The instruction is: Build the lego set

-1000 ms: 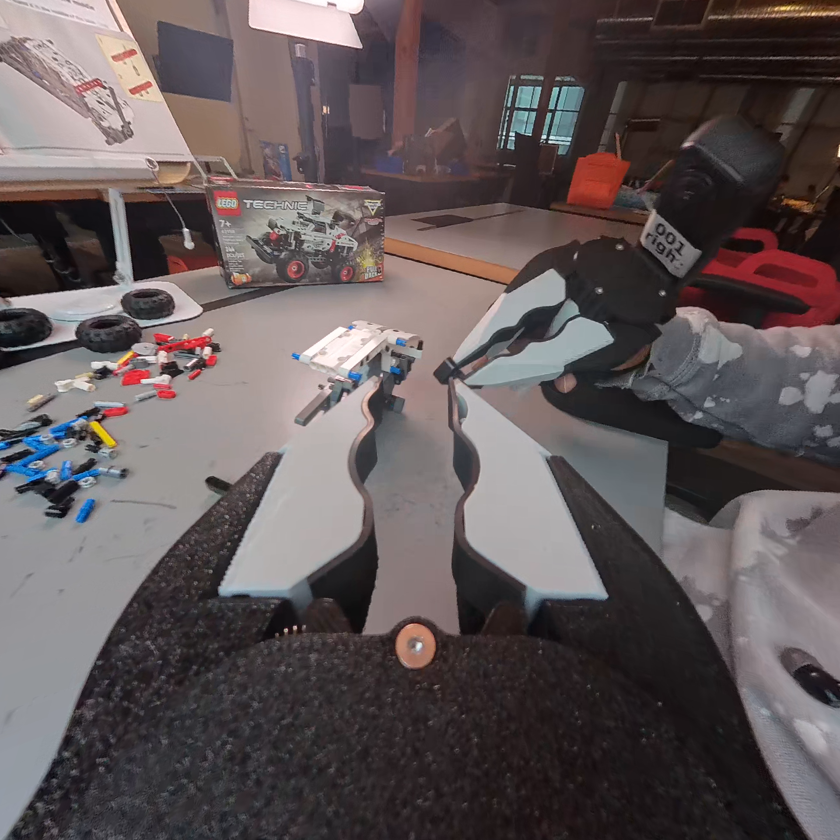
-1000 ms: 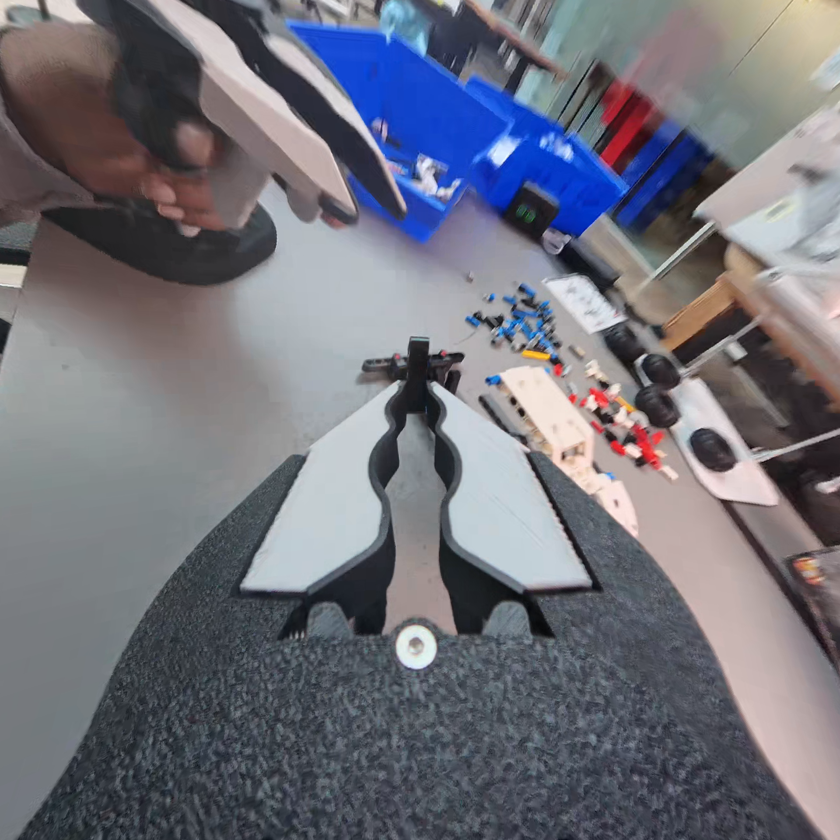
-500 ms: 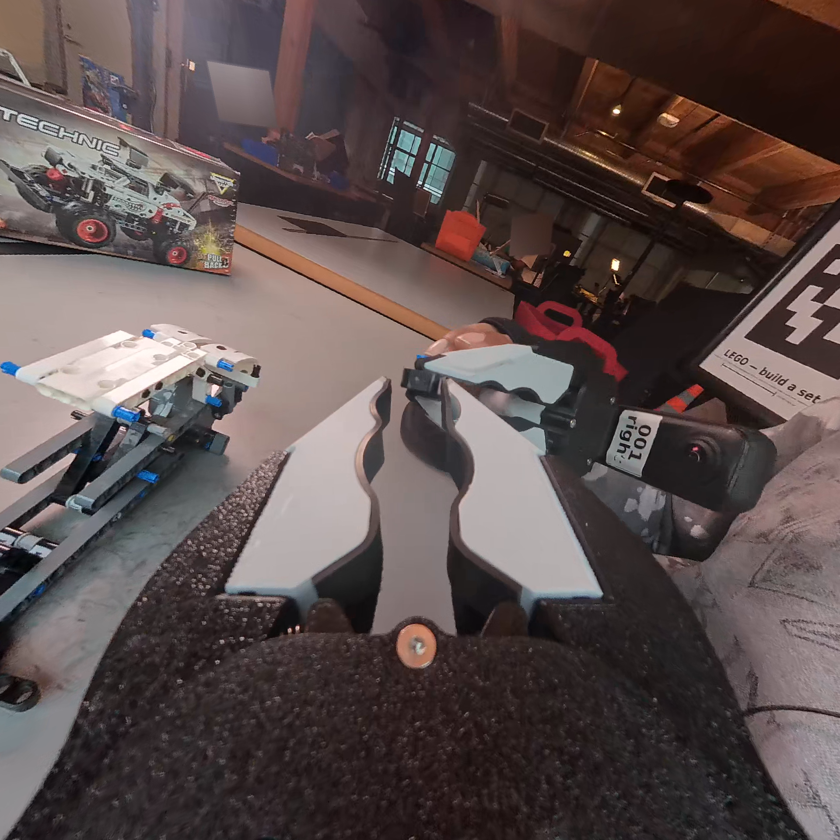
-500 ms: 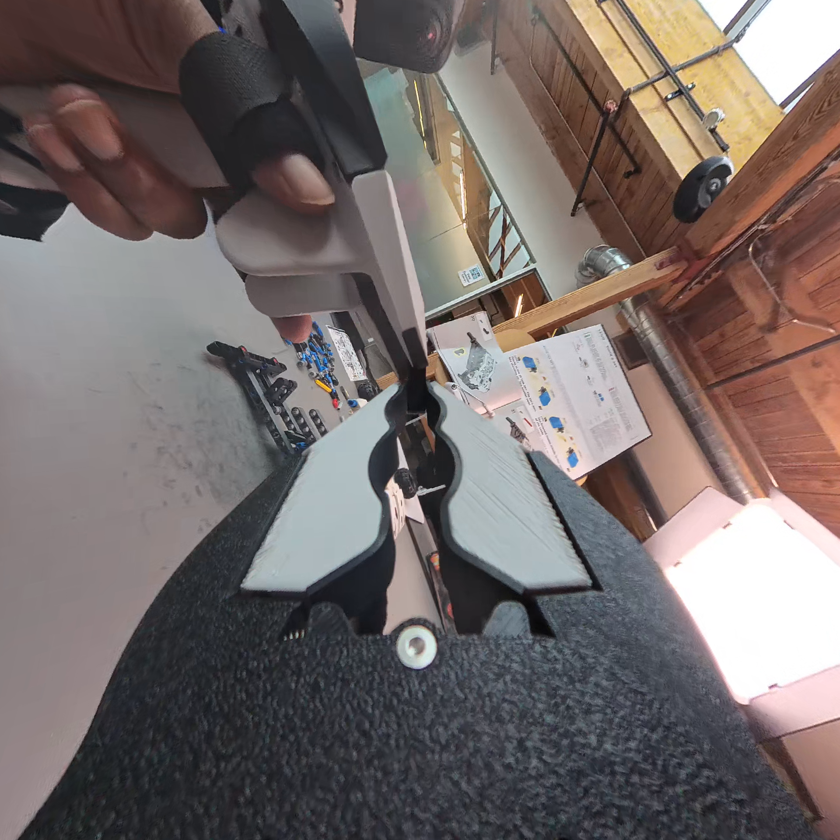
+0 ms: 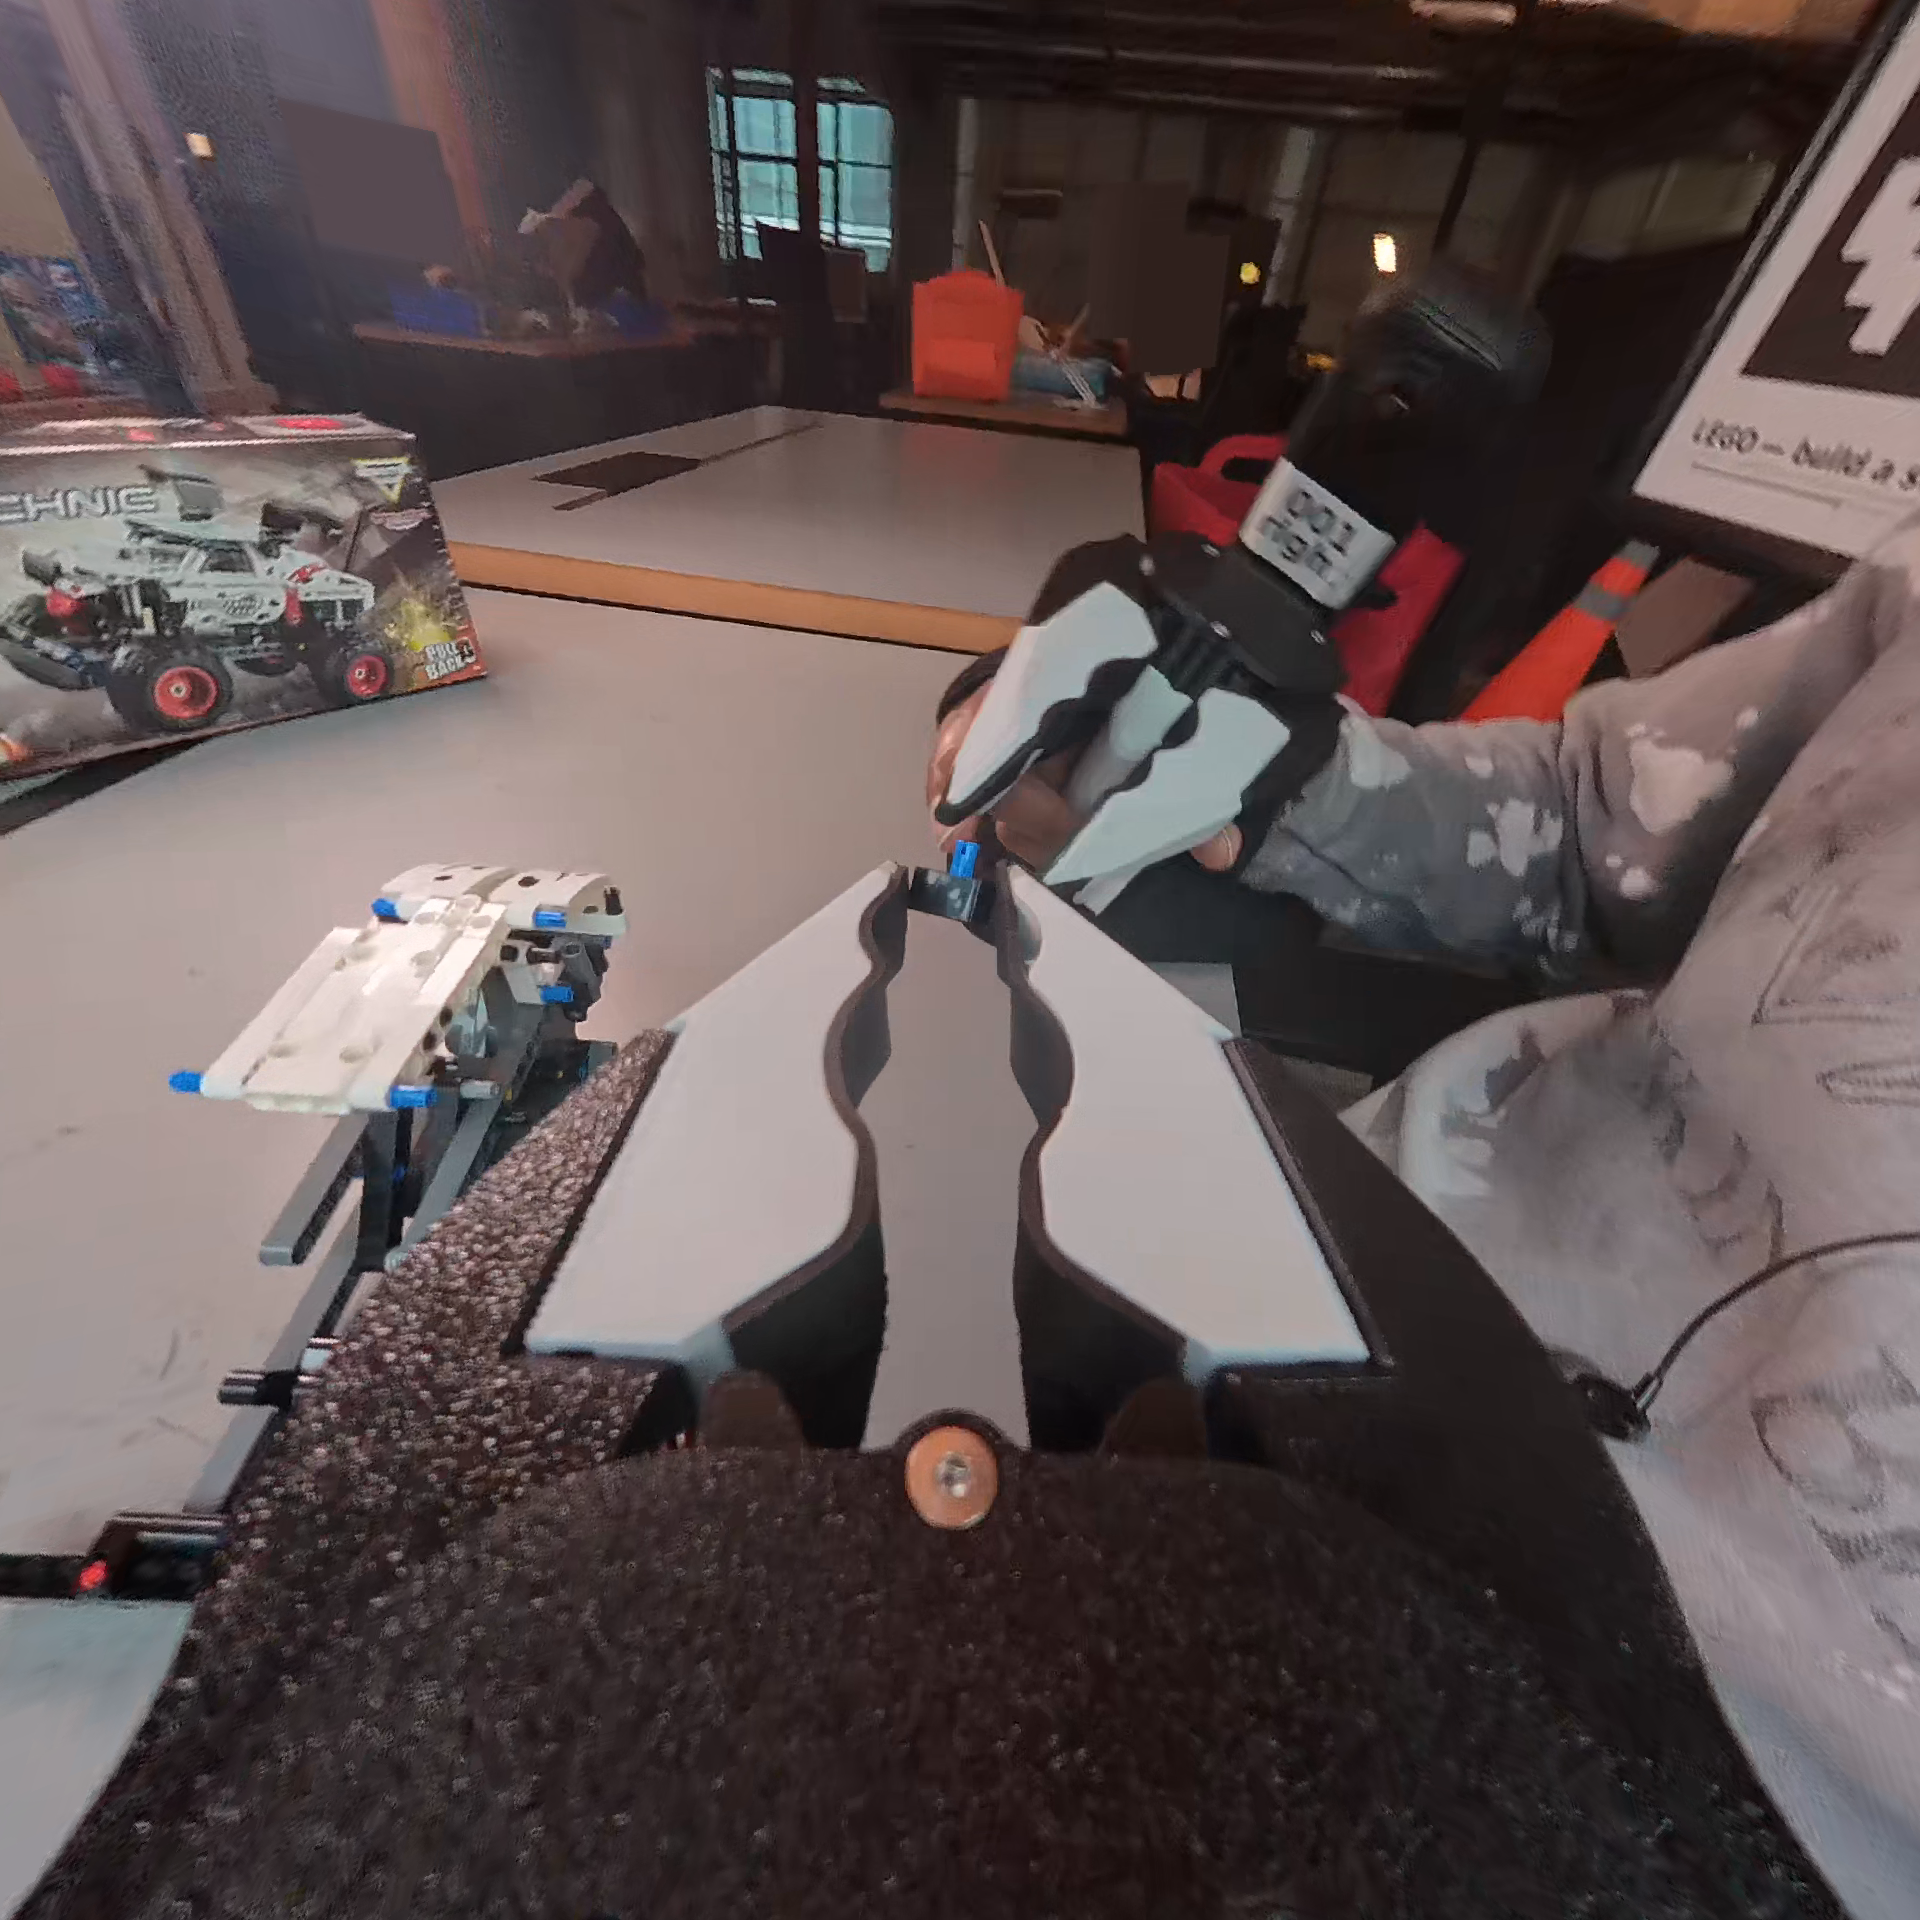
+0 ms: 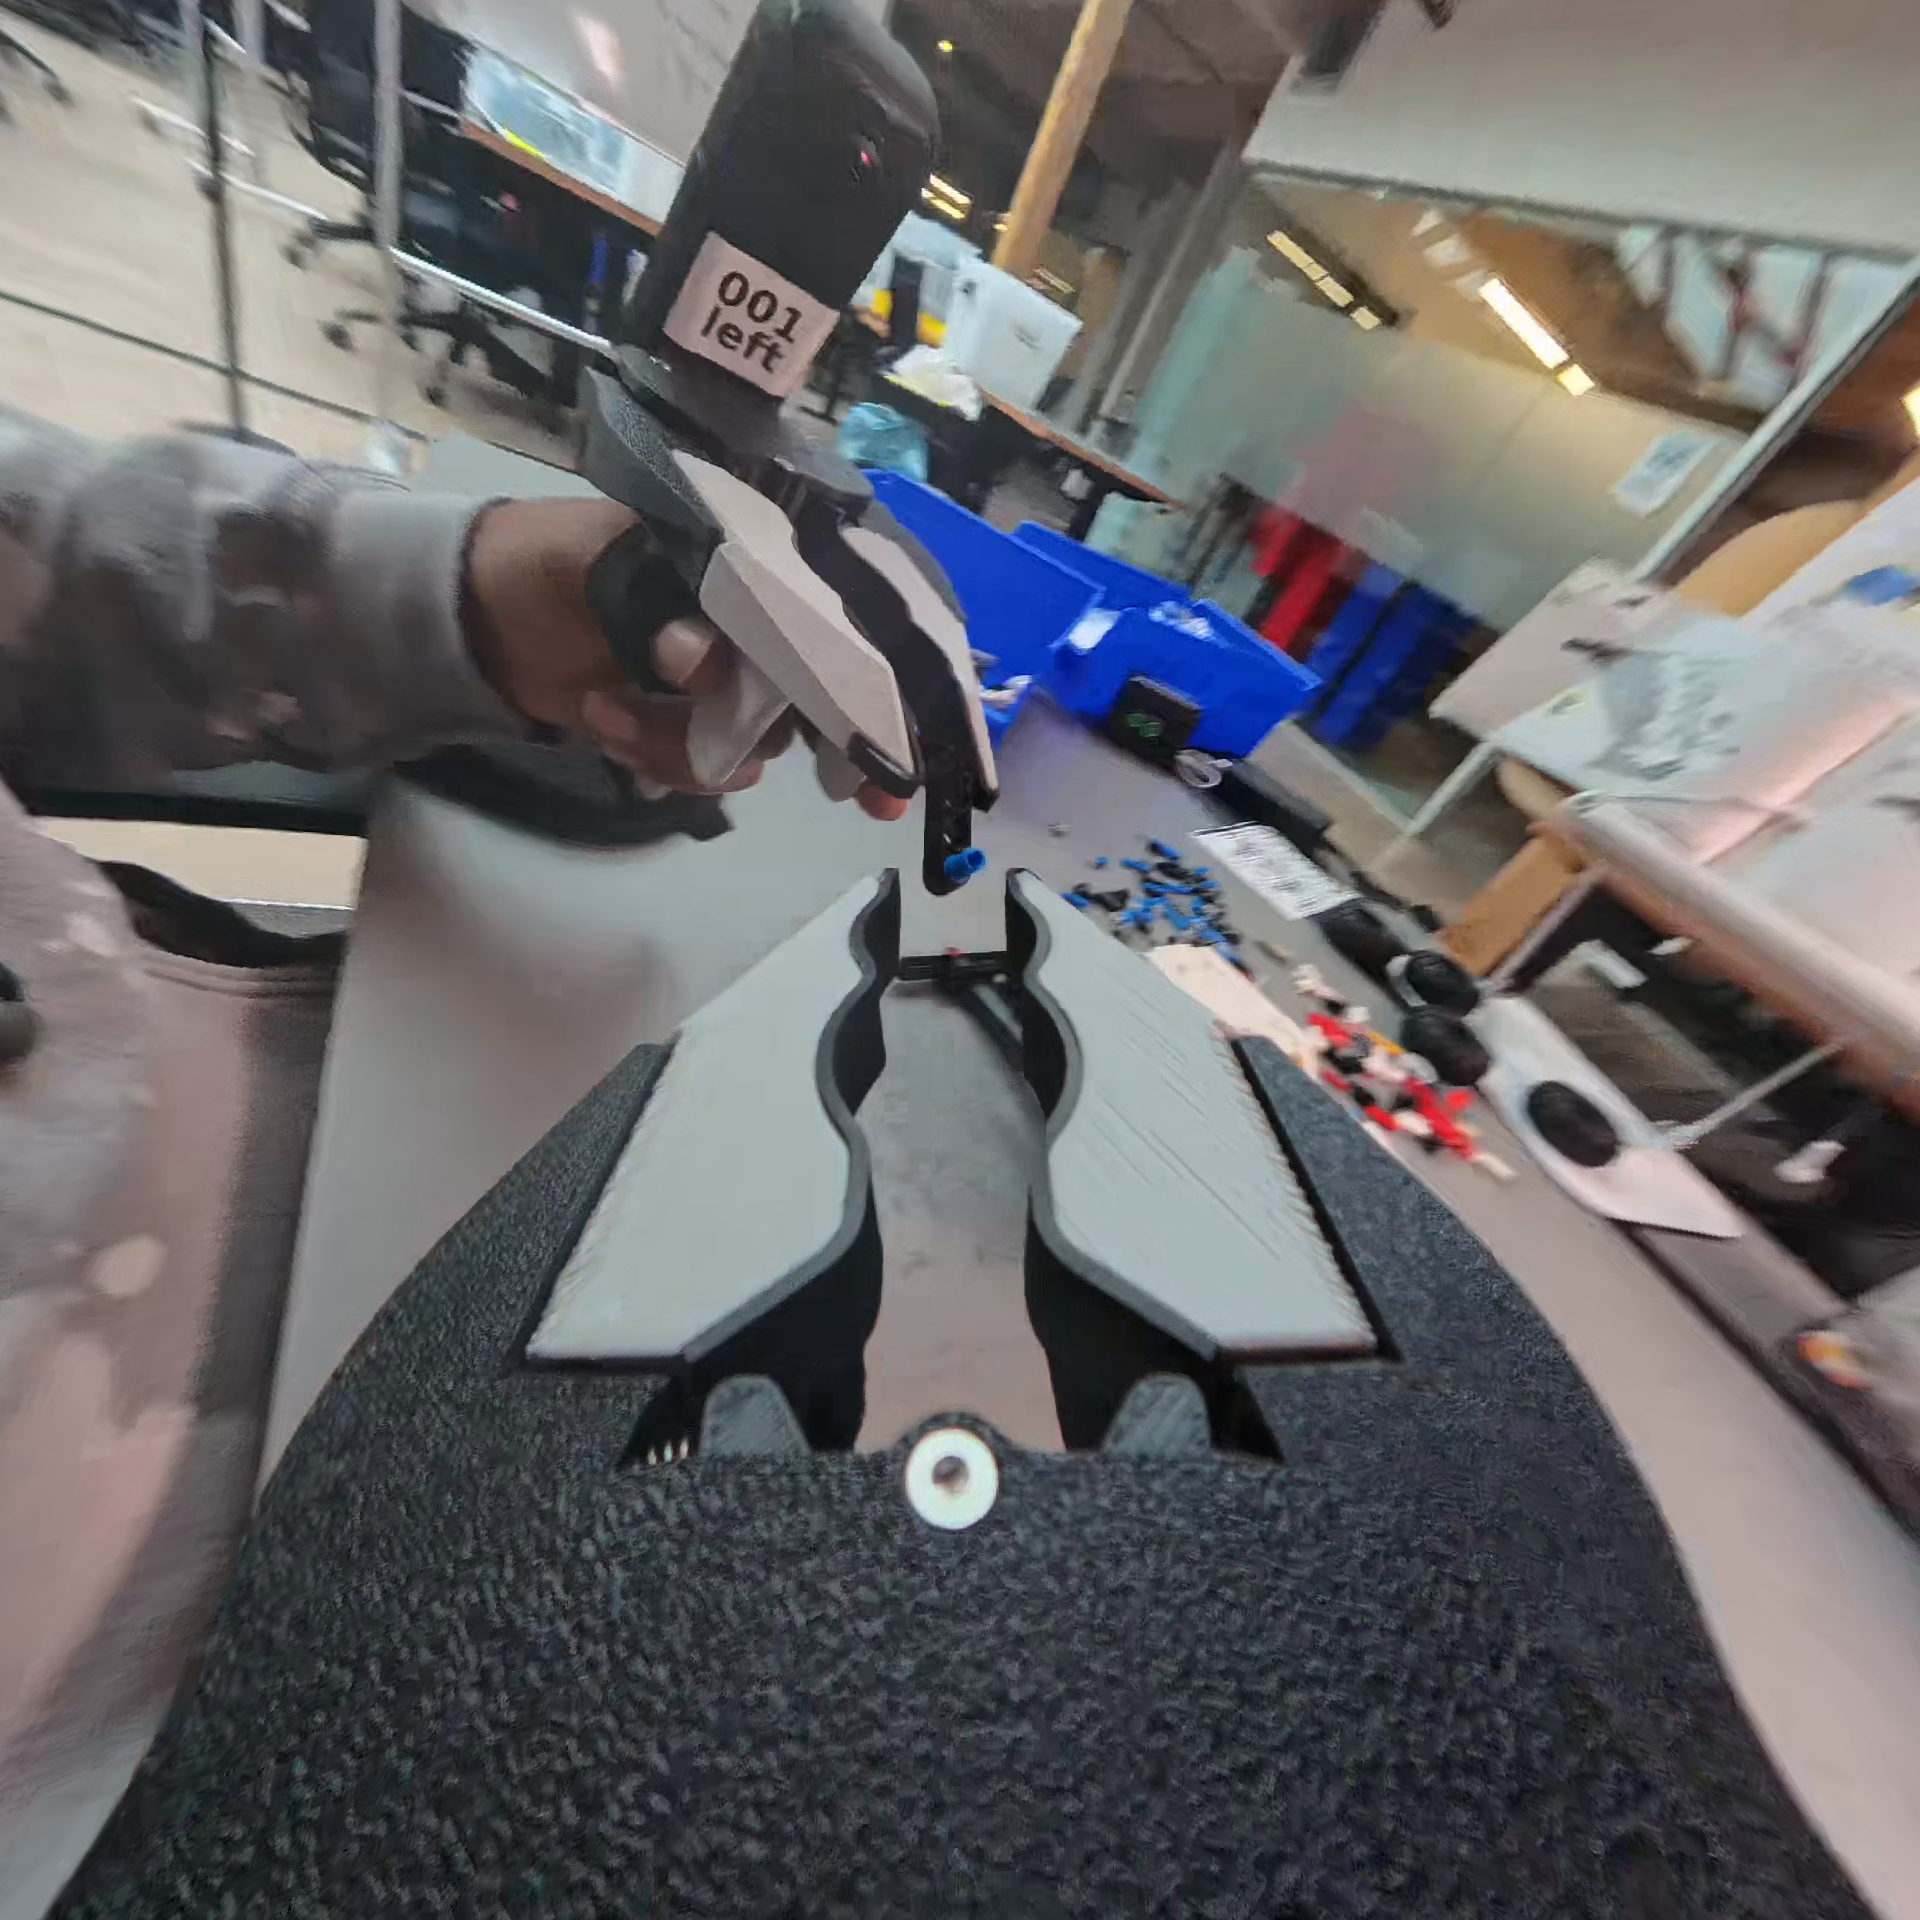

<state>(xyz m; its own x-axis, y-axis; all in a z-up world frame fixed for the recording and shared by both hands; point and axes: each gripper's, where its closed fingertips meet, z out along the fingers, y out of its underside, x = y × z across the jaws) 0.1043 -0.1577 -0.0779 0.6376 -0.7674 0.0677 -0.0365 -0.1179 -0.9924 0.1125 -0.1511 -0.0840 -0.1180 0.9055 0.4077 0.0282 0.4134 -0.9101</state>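
The left gripper (image 5: 948,896) clamps a small black piece (image 5: 945,894) with a blue pin (image 5: 964,858), lifted clear of the table (image 5: 727,748), seemingly so its pin stays reachable; the right gripper (image 6: 951,920) stands with fingers parted on nothing, tips just beside that piece. Half a second ago the right gripper pinched it; now the left does; the part-built truck (image 5: 416,997) waits at the left.

Printed cardboard set box (image 5: 218,582): left part cut by frame edge. Scattered small blue, red, black plastic pieces (image 6: 1382,1081): blurred, shapes unreadable. Half-built grey-white truck chassis (image 5: 416,1023): lower end hidden behind gripper body.
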